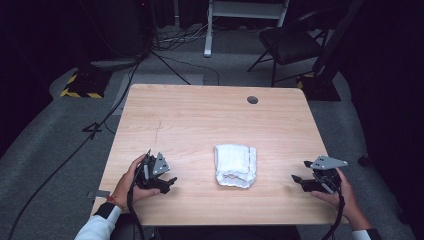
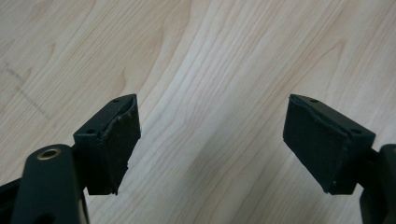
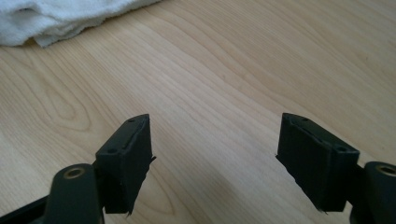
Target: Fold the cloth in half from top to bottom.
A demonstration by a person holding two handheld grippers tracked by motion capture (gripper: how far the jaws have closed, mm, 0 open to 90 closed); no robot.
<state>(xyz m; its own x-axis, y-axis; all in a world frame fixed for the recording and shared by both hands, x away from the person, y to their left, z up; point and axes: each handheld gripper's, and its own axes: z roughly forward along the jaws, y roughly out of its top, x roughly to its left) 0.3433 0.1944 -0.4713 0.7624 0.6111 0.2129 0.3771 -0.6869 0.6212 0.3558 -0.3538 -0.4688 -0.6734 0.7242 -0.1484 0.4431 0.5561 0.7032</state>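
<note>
Towel (image 1: pixel 235 165) is lying folded mid-counter (image 1: pixel 200 110); left gripper (image 1: pixel 167 181) and right gripper (image 1: pixel 298 181) are flanking it, fingers (image 2: pixel 116 140) spread, gripping nothing, likely finished folding.

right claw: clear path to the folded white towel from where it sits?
Probably yes. The right claw is open with nothing between its jaws, and bare table lies between it and the folded white towel. The left claw sits on the towel's far side, out of the way.

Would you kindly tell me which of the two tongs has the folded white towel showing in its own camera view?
The right tongs: their view catches the towel at the top left corner. The left tongs look at bare wooden table.
</note>
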